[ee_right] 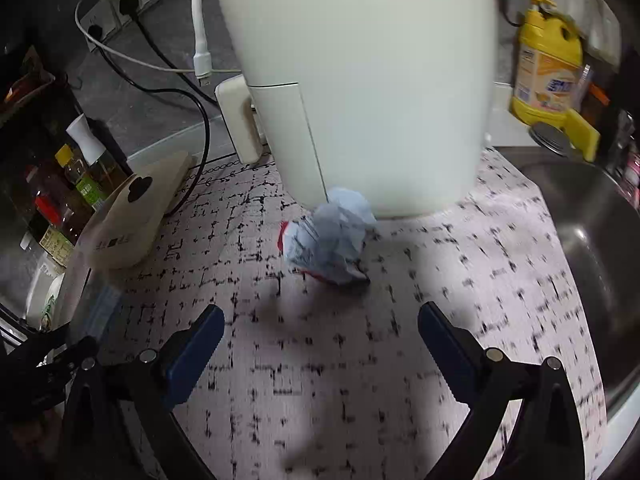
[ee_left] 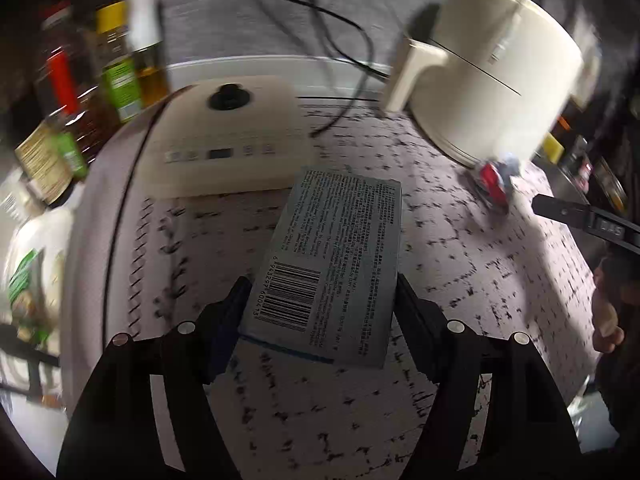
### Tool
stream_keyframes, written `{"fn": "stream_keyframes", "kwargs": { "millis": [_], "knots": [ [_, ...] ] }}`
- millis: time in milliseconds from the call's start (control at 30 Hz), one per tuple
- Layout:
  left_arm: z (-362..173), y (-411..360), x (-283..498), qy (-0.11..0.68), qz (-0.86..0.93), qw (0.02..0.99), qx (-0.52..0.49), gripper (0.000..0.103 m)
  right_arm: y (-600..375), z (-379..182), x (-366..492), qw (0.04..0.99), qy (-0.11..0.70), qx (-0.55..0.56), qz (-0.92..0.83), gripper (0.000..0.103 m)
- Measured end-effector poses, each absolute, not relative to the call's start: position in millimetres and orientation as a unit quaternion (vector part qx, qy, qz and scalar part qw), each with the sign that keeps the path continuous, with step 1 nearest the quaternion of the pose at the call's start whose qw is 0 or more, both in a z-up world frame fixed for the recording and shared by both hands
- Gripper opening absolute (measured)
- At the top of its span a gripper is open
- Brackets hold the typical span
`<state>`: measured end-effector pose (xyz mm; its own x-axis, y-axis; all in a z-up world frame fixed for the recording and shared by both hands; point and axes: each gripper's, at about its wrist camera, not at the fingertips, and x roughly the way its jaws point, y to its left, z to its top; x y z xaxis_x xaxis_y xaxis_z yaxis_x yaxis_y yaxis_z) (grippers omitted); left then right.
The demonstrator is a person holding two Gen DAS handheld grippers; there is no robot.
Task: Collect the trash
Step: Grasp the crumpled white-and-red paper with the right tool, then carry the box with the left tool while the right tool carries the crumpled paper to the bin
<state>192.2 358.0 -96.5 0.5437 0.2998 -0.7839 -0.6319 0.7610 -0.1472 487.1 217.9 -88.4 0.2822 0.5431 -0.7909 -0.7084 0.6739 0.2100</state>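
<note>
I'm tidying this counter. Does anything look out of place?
Yes: a crumpled wrapper lies loose on the mat against the white appliance. The left tongs already hold a flattened box.

Your path to the crumpled wrapper (ee_right: 330, 240) lies over bare patterned mat (ee_right: 320, 380). Directly behind the wrapper, touching it, the cream appliance (ee_right: 360, 80) blocks you; the sink (ee_right: 592, 240) drops right of it.

Patterned tabletop (ee_right: 320, 360) carrying a cream appliance (ee_right: 360, 80), a flat cream scale (ee_right: 132, 224) and crumpled trash (ee_right: 332, 244) — all resting directly.
</note>
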Motion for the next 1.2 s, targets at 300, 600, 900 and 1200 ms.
{"fn": "stream_keyframes", "kwargs": {
  "millis": [300,600,900,1200],
  "knots": [
    [-97,359,162,0.391,0.321,0.829,-0.239,0.071,264,-118,521,0.792,0.449,-0.138,0.390,0.092],
    [-96,360,147,0.390,0.317,0.830,-0.243,0.071,265,-122,512,0.776,0.469,-0.138,0.399,0.025],
    [-95,355,140,0.392,0.267,0.852,-0.221,0.071,243,-109,463,0.789,0.466,-0.128,0.381,0.024],
    [-99,347,138,0.404,0.202,0.871,-0.194,0.071,199,-95,414,0.810,0.469,-0.095,0.339,0.024]
  ]
}}
